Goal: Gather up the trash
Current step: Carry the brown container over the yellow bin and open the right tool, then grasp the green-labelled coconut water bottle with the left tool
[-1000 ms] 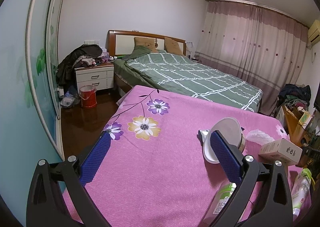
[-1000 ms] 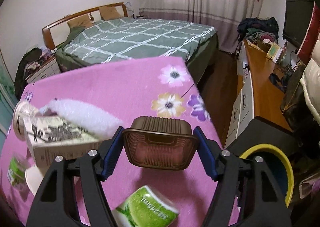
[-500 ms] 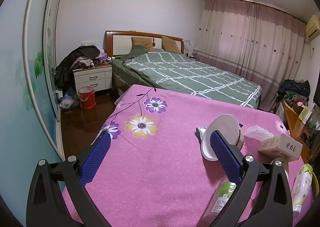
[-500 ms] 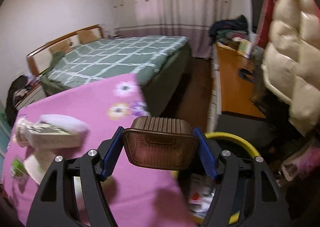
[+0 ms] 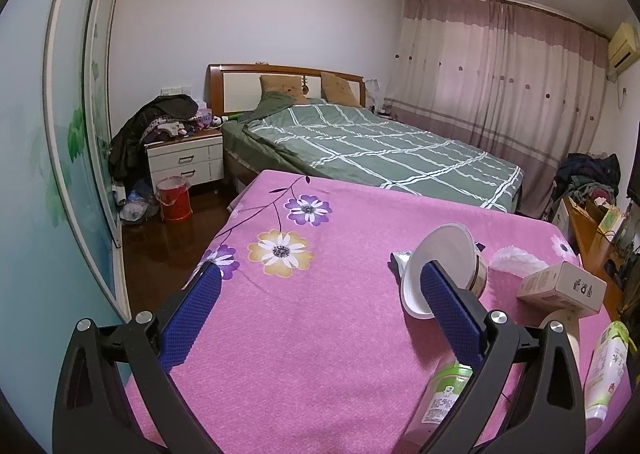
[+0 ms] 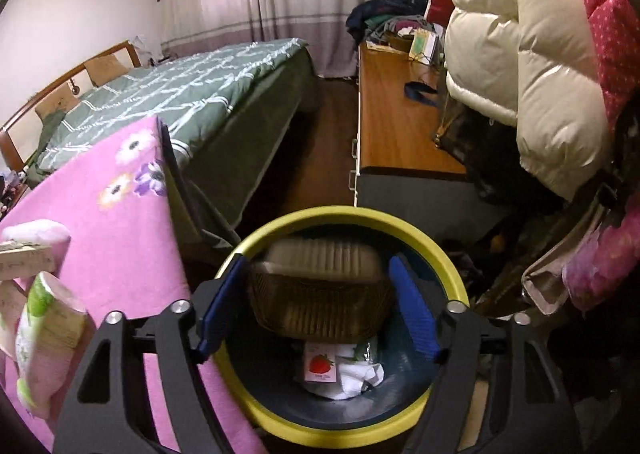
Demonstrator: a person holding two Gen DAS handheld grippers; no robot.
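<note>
Jaws of the right gripper (image 6: 320, 306) have just been opening over the yellow-rimmed bin (image 6: 448, 258); the brown tray (image 6: 320, 294) sits between them, blurred, pads apart from its sides. Left gripper (image 5: 320, 310) hangs released, empty, above the pink cloth (image 5: 320, 354).

Your right gripper (image 6: 318, 304) now hangs over the yellow-rimmed bin (image 6: 452, 274); its jaws have just been opening, and the brown tray (image 6: 320, 306) looks released, though blurred.
</note>
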